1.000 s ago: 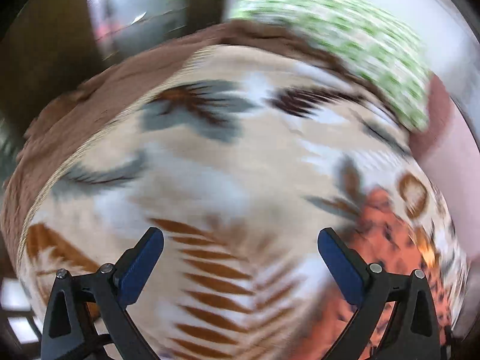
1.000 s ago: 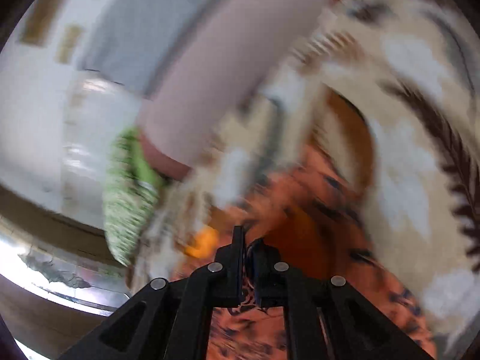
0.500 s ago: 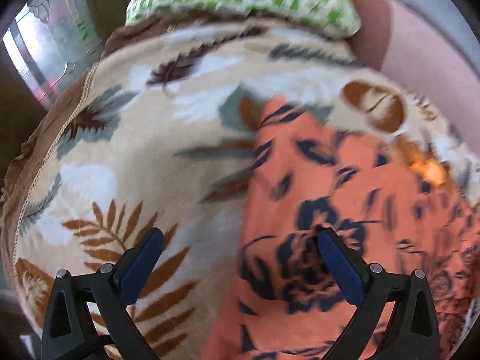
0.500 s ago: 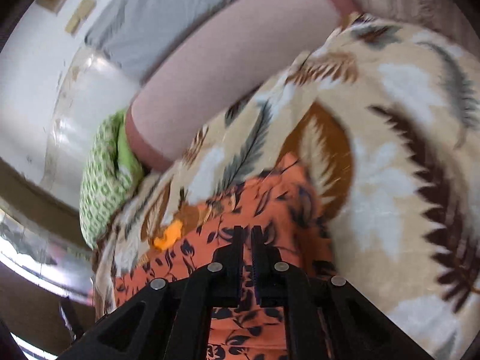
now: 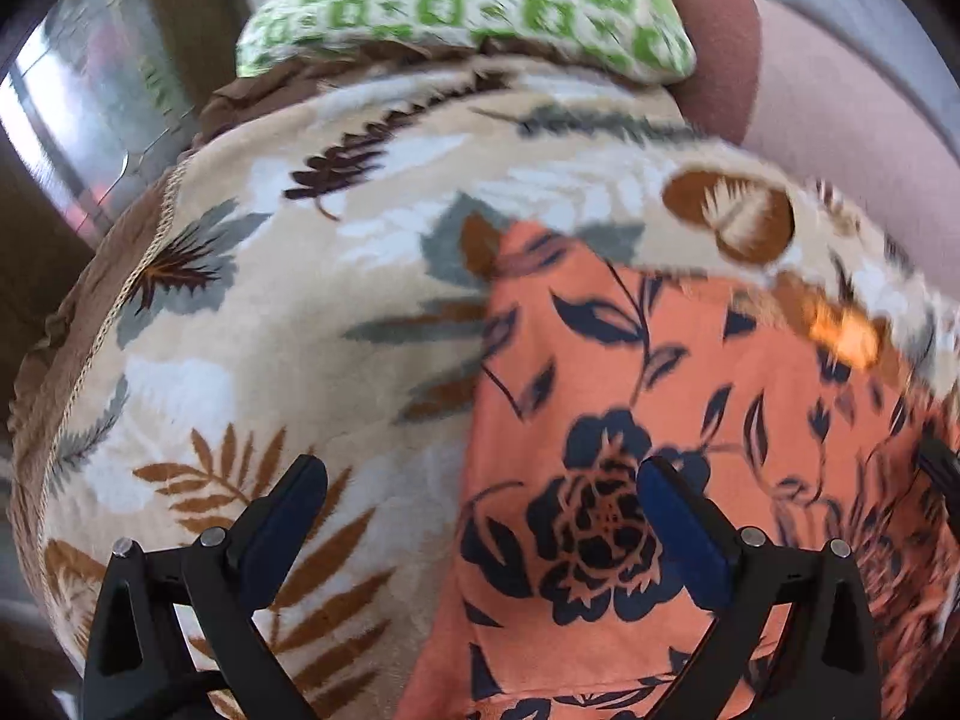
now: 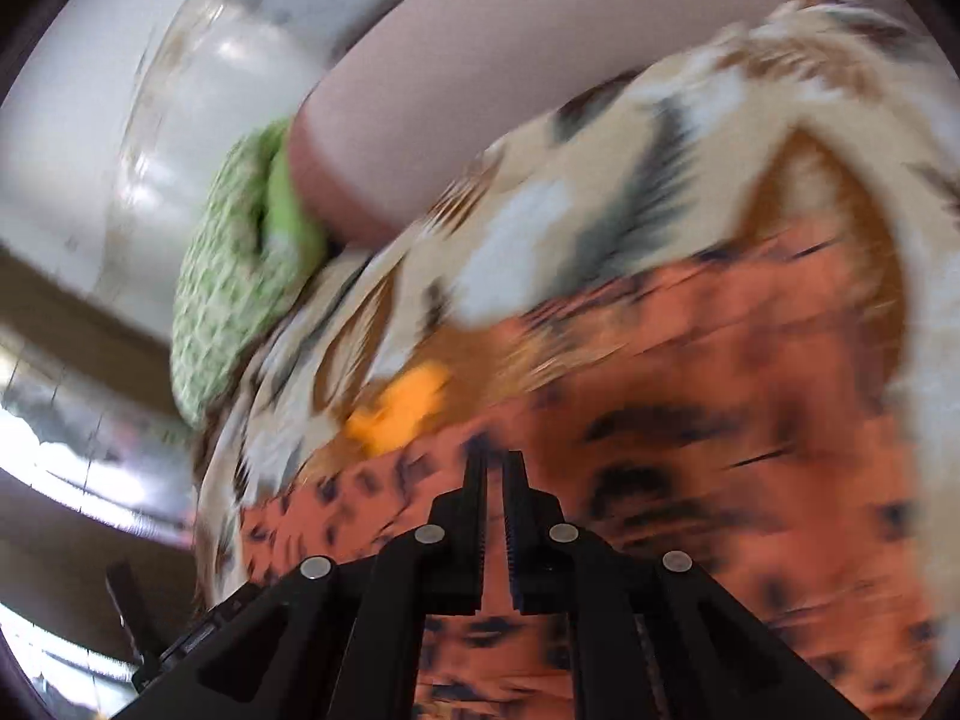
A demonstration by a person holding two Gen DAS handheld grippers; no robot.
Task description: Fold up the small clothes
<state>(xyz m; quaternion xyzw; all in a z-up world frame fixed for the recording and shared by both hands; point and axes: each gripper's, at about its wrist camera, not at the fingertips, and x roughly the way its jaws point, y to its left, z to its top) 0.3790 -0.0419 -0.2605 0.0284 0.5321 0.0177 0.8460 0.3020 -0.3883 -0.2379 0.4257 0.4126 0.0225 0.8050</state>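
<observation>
While the orange cloth (image 5: pixel 648 396) with dark blue flowers lies spread on the leafy blanket (image 5: pixel 288 300), it looks mostly flat, so I think the folding has hardly begun. No fold is plain to see, though the near end is out of the picture.

From the left gripper (image 5: pixel 480 510), the cloth sits under the right-hand finger and runs on ahead and off to that side. The left-hand finger hangs over bare blanket. The edge of the cloth runs between the two fingers. These fingers are spread wide apart and hold nothing.

The right gripper (image 6: pixel 495 462) has its two fingers pressed almost together, with only a thin slit between them. The cloth (image 6: pixel 690 450) is right under and in front of the tips. The picture is very blurry, so I cannot tell if a bit of cloth is pinched in there.

A small bright orange patch (image 6: pixel 402 408) shows just ahead of those tips, to the left, at the far edge of the cloth. I cannot tell what it is.

Farther out, past the blanket, sits a green and white pillow (image 5: pixel 468 6), with a pink bolster (image 5: pixel 840 138) beside it.

What is left, I guess, is nearly all: grab an edge, bring it over, press it flat.
</observation>
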